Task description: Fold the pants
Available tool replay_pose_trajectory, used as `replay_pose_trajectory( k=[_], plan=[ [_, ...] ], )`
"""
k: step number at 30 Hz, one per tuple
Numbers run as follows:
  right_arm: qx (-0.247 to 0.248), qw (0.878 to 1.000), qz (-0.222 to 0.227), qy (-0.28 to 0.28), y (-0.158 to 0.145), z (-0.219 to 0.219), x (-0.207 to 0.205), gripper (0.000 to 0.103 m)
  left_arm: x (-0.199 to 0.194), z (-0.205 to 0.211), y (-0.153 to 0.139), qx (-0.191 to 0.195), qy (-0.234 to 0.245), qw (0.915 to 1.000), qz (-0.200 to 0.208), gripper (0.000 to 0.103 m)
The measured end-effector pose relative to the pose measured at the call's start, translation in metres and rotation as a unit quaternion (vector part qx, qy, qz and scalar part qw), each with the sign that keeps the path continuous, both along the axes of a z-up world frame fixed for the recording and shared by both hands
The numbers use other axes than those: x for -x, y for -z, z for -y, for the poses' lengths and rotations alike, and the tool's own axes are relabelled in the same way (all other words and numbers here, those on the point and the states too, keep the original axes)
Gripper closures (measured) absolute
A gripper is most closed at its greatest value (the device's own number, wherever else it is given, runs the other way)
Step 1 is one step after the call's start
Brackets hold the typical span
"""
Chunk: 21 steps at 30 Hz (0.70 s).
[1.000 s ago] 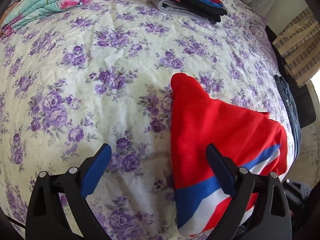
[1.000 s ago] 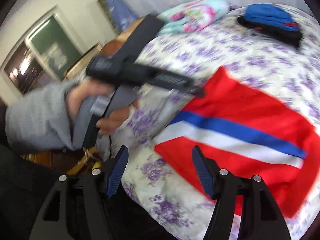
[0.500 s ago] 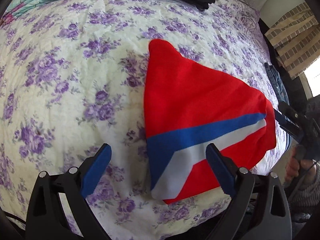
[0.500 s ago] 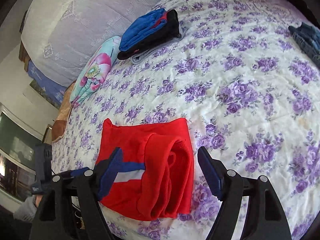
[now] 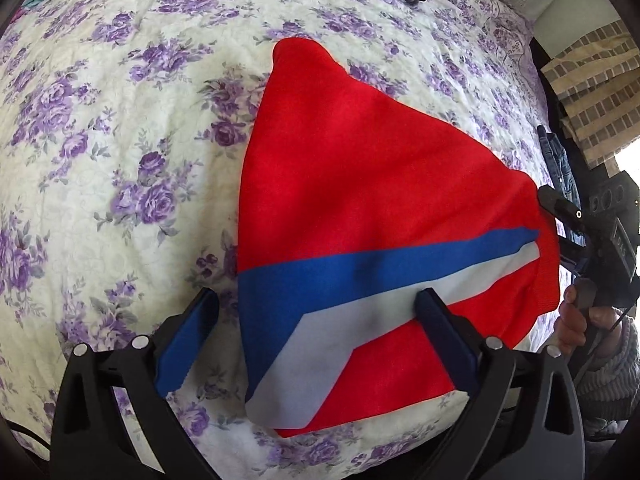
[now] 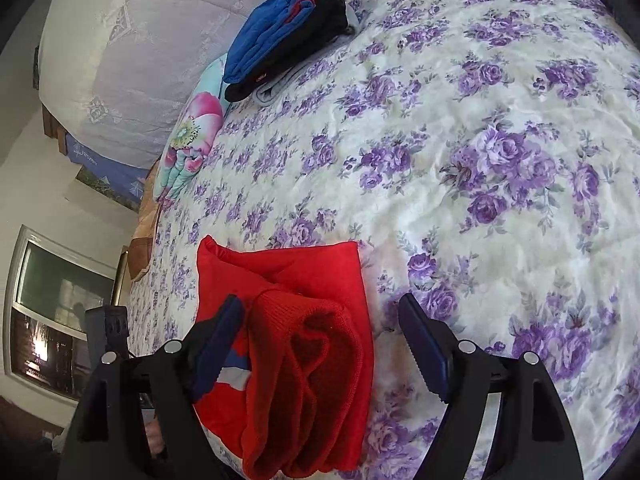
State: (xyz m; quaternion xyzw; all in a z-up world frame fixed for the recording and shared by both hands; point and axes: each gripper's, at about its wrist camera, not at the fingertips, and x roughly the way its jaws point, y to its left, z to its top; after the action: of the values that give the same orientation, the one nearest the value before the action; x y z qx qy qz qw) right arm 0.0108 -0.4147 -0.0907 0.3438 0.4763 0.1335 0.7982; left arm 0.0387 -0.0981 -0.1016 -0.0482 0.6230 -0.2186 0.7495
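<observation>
Red pants [image 5: 372, 184] with a blue and white stripe lie folded on the floral bedspread [image 5: 120, 140] near its front edge. My left gripper [image 5: 316, 336] is open, its jaws straddling the striped near edge of the pants. In the right wrist view the pants [image 6: 304, 344] show their bunched folded end. My right gripper [image 6: 320, 340] is open, with that end between its jaws. The right gripper's body also shows in the left wrist view [image 5: 592, 232] at the pants' right edge.
A stack of folded blue, black and grey clothes [image 6: 288, 36] and a floral folded quilt [image 6: 192, 136] lie at the far side of the bed. Jeans [image 5: 560, 176] hang off the right bed edge. A window [image 6: 52, 320] is at the left.
Both grippers have moved in closer to the pants. The left one now straddles the striped edge and the right one frames the folded end. Both stayed open.
</observation>
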Motion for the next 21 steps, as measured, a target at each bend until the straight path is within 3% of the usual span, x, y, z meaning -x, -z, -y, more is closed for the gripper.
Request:
replay_pose_trajectory(
  k=[8,21],
  plan=[
    [0.007,0.999,0.002,-0.04,0.002,-0.014,-0.009,0.023,-0.002,0.012,-0.004,-0.022,0.011,0.9993,0.029,0.005],
    [0.027,0.998,-0.007,-0.054,0.008,-0.025,-0.017,0.023,0.013,0.026,-0.003,-0.02,0.05,0.998,0.034,0.006]
  ],
)
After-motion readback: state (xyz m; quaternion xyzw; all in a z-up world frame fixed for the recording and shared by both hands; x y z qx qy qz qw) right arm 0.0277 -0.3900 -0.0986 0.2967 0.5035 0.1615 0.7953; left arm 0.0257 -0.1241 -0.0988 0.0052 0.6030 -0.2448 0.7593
